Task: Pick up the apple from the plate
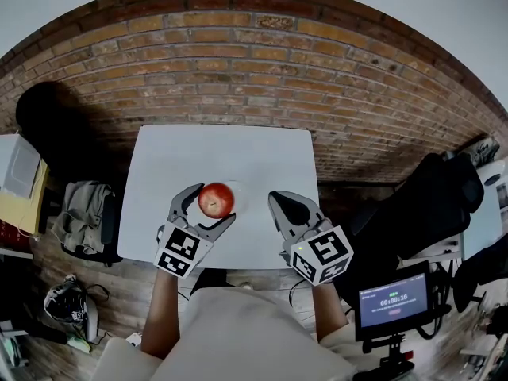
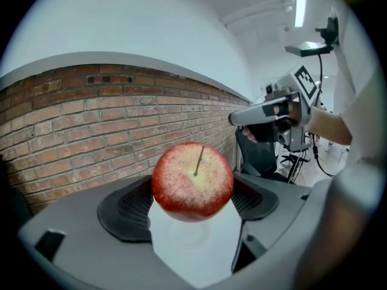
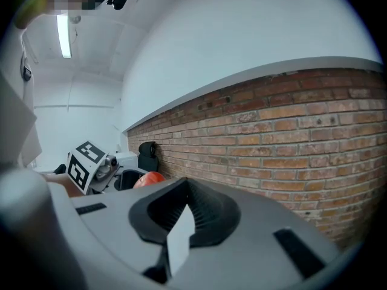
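The apple (image 1: pixel 216 199) is clamped between the two fingers of the left gripper (image 1: pixel 213 205), its stem turned toward that gripper's camera. Just under the apple, a faint round outline of the white plate (image 2: pixel 188 239) can be made out in the left gripper view; whether the apple touches it cannot be told. Beneath the apple the white table (image 1: pixel 214 149) is spread. To the right of the apple, apart from it, the right gripper (image 1: pixel 275 199) is held with its fingers brought together on nothing. Beyond the apple, a brick wall (image 1: pixel 238 62) is seen.
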`<state>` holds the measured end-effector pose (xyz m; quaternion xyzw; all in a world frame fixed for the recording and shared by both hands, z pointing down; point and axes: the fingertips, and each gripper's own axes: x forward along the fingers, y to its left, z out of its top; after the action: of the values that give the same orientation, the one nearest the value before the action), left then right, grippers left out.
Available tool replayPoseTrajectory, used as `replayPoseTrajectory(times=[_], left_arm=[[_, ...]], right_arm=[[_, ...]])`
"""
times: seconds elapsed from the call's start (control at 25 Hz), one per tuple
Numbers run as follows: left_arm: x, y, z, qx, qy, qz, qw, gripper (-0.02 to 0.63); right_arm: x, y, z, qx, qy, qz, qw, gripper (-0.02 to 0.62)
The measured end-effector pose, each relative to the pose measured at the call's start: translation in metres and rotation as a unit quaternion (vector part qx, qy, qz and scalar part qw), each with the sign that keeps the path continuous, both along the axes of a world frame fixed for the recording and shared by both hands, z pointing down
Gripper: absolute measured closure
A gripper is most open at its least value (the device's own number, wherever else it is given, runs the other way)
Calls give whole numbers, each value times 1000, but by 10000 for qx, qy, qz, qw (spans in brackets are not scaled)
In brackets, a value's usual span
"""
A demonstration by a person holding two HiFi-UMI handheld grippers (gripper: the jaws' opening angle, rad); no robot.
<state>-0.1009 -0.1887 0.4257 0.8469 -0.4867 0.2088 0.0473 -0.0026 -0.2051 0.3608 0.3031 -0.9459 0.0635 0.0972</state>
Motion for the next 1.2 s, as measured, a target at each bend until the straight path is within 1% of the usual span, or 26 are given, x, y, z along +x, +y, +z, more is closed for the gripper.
replayPoseTrajectory(times=[0.16,0.32,0.4,0.52,0.6,0.72,0.92,1.2], left_arm=[[1,1,-15,144,143,47,9998,206],[0,4,-31,287,396,36,9988,206],[-1,5,-40,436,443,5,9981,206],[-1,4,-51,752,356,-13,9965,206],[1,5,-51,862,269,0,9959,206],[4,5,-51,904,247,33,9956,206],[2,3,-51,894,215,23,9958,206],[5,4,-58,1044,232,59,9942,206]], right_arm=[[-3,0,-7,101,-6,-18,9999,594],[-7,1,-8,142,21,-81,9999,594],[-9,1,-10,189,15,-90,9998,594],[-11,1,-15,314,8,-108,9994,594],[-13,1,-18,406,25,-134,9991,594],[-13,1,-19,488,59,-140,9987,594],[-13,1,-17,487,135,-108,9987,595],[-15,4,-17,519,161,-236,9982,595]])
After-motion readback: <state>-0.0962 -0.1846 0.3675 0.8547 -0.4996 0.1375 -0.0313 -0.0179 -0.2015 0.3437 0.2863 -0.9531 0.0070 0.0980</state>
